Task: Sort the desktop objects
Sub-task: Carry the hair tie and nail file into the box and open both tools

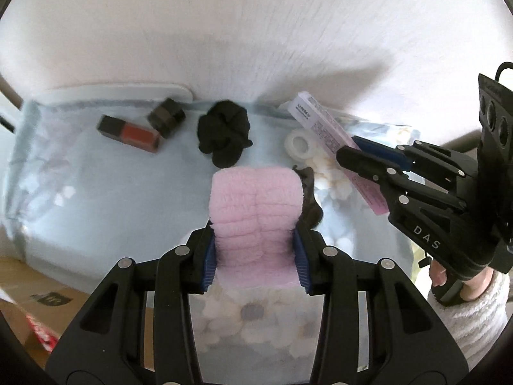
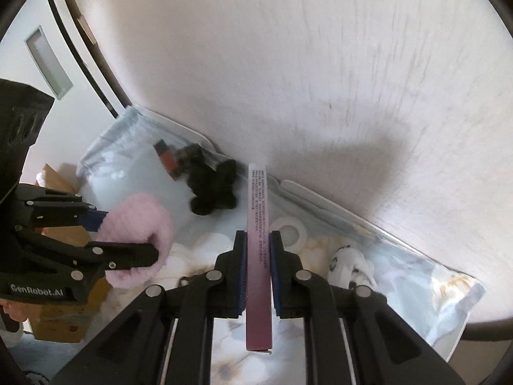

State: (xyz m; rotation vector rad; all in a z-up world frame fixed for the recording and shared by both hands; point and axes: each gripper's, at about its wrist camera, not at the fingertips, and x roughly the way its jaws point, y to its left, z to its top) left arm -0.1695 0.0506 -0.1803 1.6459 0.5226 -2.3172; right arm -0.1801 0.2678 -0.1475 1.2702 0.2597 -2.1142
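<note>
Left hand-held gripper (image 1: 255, 256) is being pinched on a fluffy pink item (image 1: 255, 205), above the blue tabletop (image 1: 105, 192). A slim pink box (image 2: 258, 256) is being clamped by the right hand-held gripper (image 2: 258, 253), with a black scrunchie (image 1: 224, 134) lying at 12 o'clock of the pink item.

premises appear domestic, most likely a bedroom or dressing corner. a small surface set against a plain white wall (image 1: 256, 32) at the top of the frame is covered by a pale blue floral cloth (image 1: 96, 192). personal items lie on the cloth: a red lip tint (image 1: 130, 133) at upper left, a black scrunchie (image 1: 223, 134) at centre, a roll of white tape (image 1: 299, 143) to its right. a cardboard box (image 1: 29, 308) sits at lower left. a white door (image 2: 41, 64) shows at the upper left of the right wrist view.
</note>
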